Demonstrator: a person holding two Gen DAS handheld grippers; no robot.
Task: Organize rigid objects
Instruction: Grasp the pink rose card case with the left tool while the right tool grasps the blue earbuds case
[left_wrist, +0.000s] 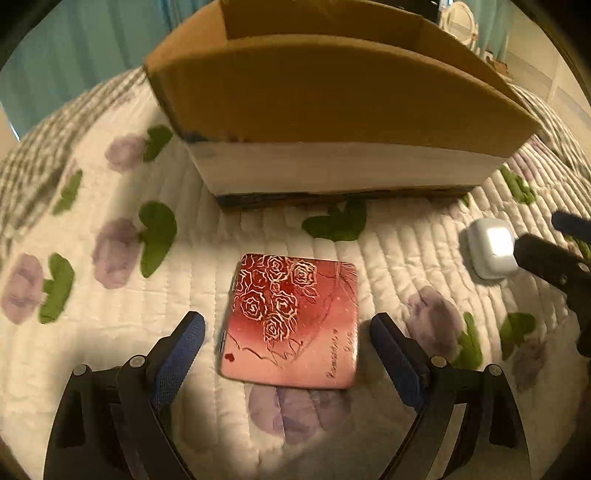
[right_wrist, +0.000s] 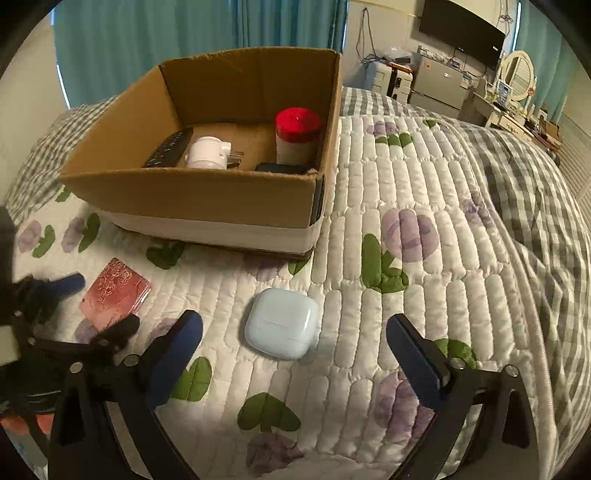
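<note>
The left hand-held gripper (left_wrist: 287, 338) is spread apart around the flat red case (left_wrist: 291, 321) (long axis pointing toward the box (left_wrist: 332, 107)). The right hand-held gripper (right_wrist: 295, 341) gapes at the earbud case (right_wrist: 281, 323) on the bed (right_wrist: 424, 258).

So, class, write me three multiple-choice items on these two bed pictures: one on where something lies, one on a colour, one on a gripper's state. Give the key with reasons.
1. Where does the pale blue earbud case lie?
A. inside the cardboard box
B. on the quilt, in front of the box
C. on top of the red tin

2. What colour is the lid of the canister standing in the cardboard box?
A. red
B. green
C. yellow

3. How does the left gripper stand?
A. shut on the tin
B. shut on nothing
C. open, a finger on either side of the rose-patterned tin

Key: 1 B, the case rests on the quilt between the open fingers of the right gripper. 2 A, the lid is plainly red. 3 C, quilt shows between each finger and the tin.
</note>
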